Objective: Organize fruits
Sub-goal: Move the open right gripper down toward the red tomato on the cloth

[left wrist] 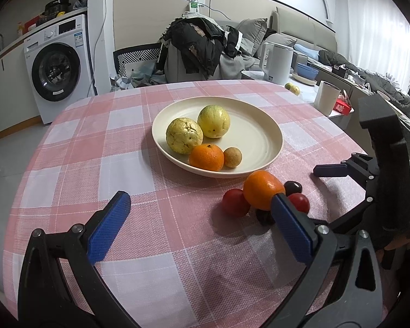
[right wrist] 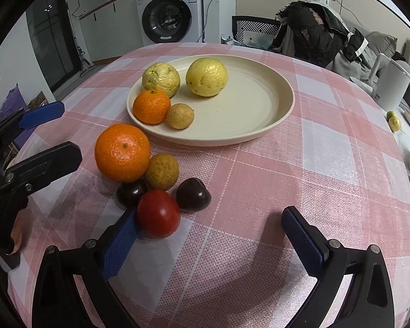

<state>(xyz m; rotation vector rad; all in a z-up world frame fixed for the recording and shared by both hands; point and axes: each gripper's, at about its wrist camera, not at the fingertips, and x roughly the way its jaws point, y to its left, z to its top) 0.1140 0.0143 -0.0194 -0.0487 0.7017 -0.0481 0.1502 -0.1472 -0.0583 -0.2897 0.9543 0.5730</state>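
A cream plate [left wrist: 259, 125] [right wrist: 259, 101] on the checked tablecloth holds two yellow-green guavas [left wrist: 184, 135] [right wrist: 206, 77], a small mandarin [left wrist: 206, 157] [right wrist: 151, 106] and a longan [left wrist: 232, 157] [right wrist: 180, 116]. In front of the plate lies a loose cluster: a large orange [left wrist: 262, 190] [right wrist: 122, 153], a rough yellow fruit [right wrist: 161, 171], red tomatoes [left wrist: 234, 202] [right wrist: 158, 213] and dark cherries [right wrist: 193, 194] [left wrist: 293, 187]. My left gripper [left wrist: 201, 227] is open and empty, left of the cluster. My right gripper [right wrist: 209, 235] is open, with its left pad beside the tomato.
A white kettle [left wrist: 277, 63], a white cup [left wrist: 326, 97] and a blue bowl [left wrist: 307, 71] stand on a side table at the right. A chair piled with clothes [left wrist: 196, 46] is behind the table. A washing machine [left wrist: 58, 65] stands at the back left.
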